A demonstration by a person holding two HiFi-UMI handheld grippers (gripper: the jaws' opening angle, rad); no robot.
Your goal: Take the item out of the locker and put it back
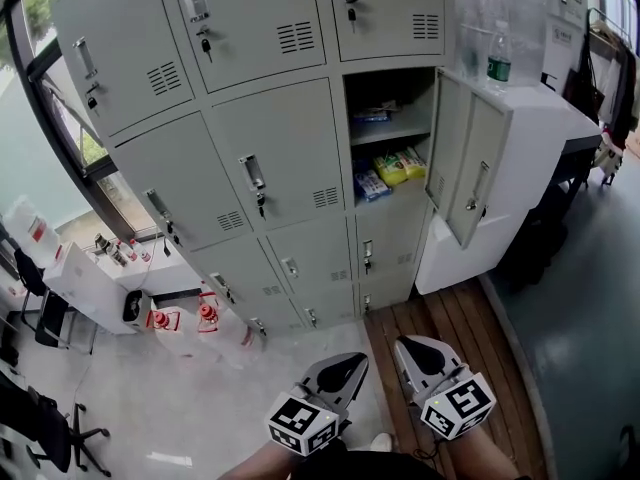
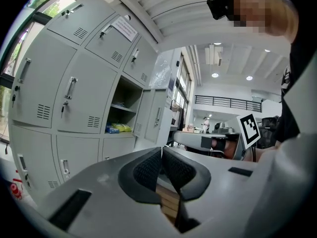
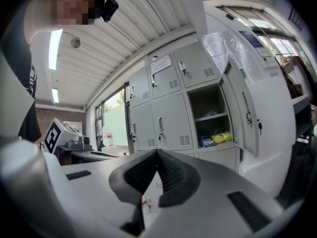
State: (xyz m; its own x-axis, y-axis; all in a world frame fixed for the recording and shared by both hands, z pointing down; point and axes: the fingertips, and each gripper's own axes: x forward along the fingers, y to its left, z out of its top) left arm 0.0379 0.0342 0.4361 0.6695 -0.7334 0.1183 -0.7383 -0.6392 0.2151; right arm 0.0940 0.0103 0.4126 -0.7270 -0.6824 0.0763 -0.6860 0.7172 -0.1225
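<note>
A bank of grey lockers (image 1: 250, 118) faces me, with one compartment (image 1: 392, 133) standing open and its door (image 1: 465, 158) swung out to the right. On its lower shelf lie yellow packets (image 1: 401, 164) and a blue packet (image 1: 369, 182); another small packet rests on the upper shelf (image 1: 370, 115). Both grippers are low and well short of the locker. The left gripper (image 1: 356, 359) (image 2: 161, 150) is shut with nothing in it. The right gripper (image 1: 406, 344) (image 3: 157, 152) is shut and empty too. The open compartment (image 2: 122, 109) (image 3: 210, 114) and the yellow packets (image 2: 120, 128) (image 3: 221, 137) show ahead of each.
A white cabinet (image 1: 545, 128) with a water bottle (image 1: 498, 60) stands right of the open door. A wooden floor strip (image 1: 455, 313) runs under the right gripper. At the left are a white desk (image 1: 95, 273), red and white items (image 1: 205, 314) on the floor and an office chair (image 1: 45, 423).
</note>
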